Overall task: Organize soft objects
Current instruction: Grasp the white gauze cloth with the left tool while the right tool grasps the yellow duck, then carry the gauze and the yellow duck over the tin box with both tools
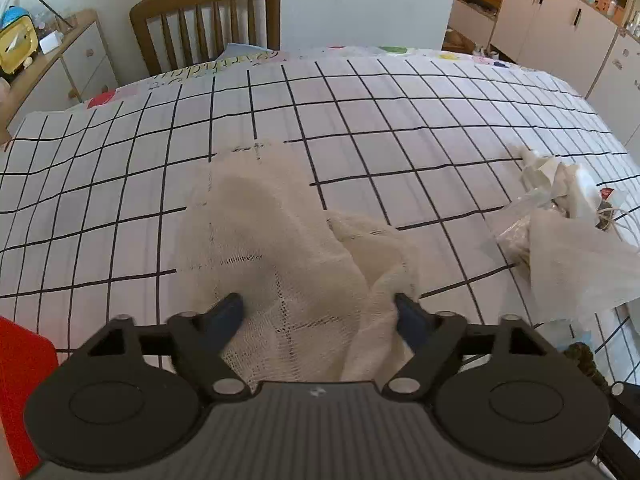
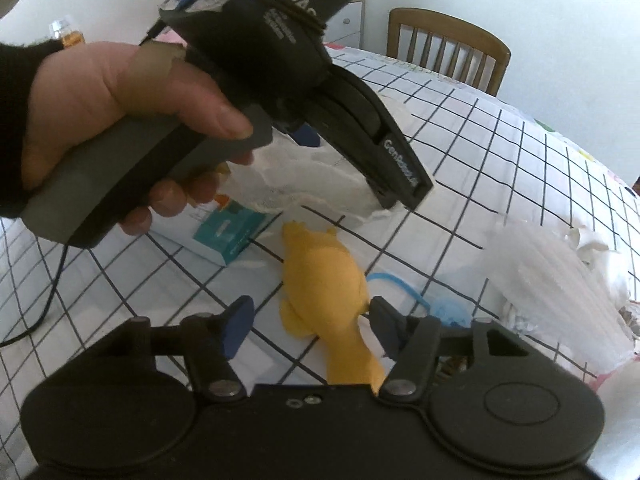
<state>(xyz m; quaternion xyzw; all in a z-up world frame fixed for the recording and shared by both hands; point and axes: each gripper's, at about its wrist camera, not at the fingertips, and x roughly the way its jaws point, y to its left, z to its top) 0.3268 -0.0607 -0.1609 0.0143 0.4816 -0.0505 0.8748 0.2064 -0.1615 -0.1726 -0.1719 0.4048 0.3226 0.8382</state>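
A cream gauze cloth (image 1: 280, 240) lies rumpled on the checked tablecloth (image 1: 400, 112). My left gripper (image 1: 320, 312) is open, its fingers astride the cloth's near end. In the right wrist view the same cloth (image 2: 320, 184) hangs under the left gripper's body. A yellow soft cloth (image 2: 328, 280) lies on the table between the open fingers of my right gripper (image 2: 310, 326); it is not pinched.
A white tissue and a pile of wrappers (image 1: 568, 216) sit at the right. A red object (image 1: 20, 392) is at the lower left. A teal and white box (image 2: 228, 236), a blue string (image 2: 416, 292) and white ribbed cloth (image 2: 552, 280) lie nearby. A wooden chair (image 1: 208, 20) stands behind.
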